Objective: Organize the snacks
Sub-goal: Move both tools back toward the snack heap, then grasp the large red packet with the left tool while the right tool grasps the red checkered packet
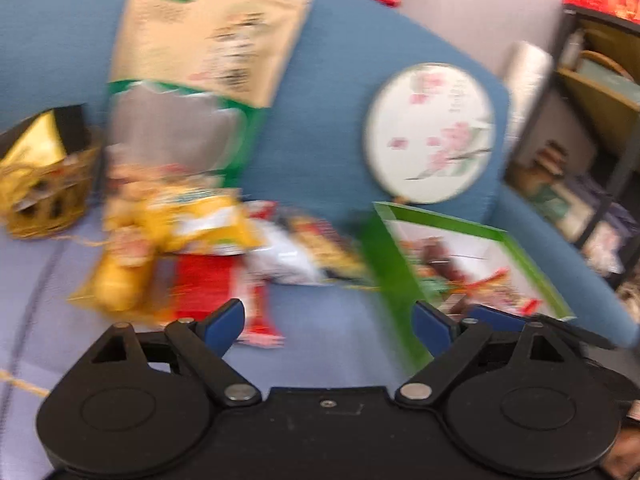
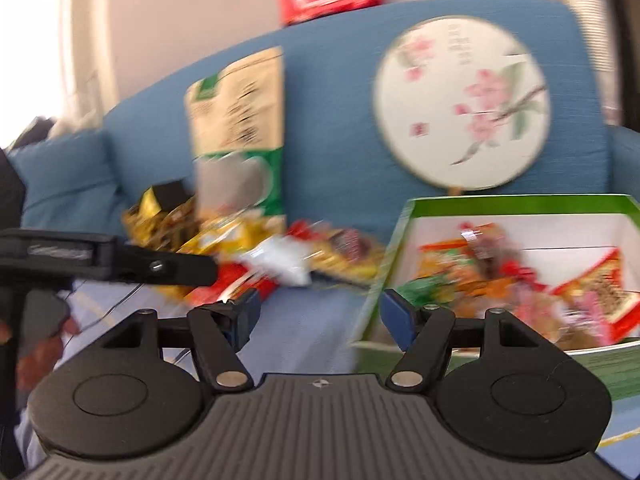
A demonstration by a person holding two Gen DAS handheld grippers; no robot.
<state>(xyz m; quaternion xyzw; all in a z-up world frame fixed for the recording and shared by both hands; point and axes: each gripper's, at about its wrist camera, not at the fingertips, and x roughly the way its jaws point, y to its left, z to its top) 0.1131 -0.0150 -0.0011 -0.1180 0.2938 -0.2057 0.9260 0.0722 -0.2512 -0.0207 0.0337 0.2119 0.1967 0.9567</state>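
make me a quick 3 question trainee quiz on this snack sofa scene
1. True or false: the left gripper holds a snack.
2. Where do sorted snacks sit? A) green box B) gold basket C) round fan
3. What tall item leans on the sofa back behind the loose snack pile?

Key: 1 false, both it and the right gripper are open and empty. 2 A. 3 the tan and green pouch.
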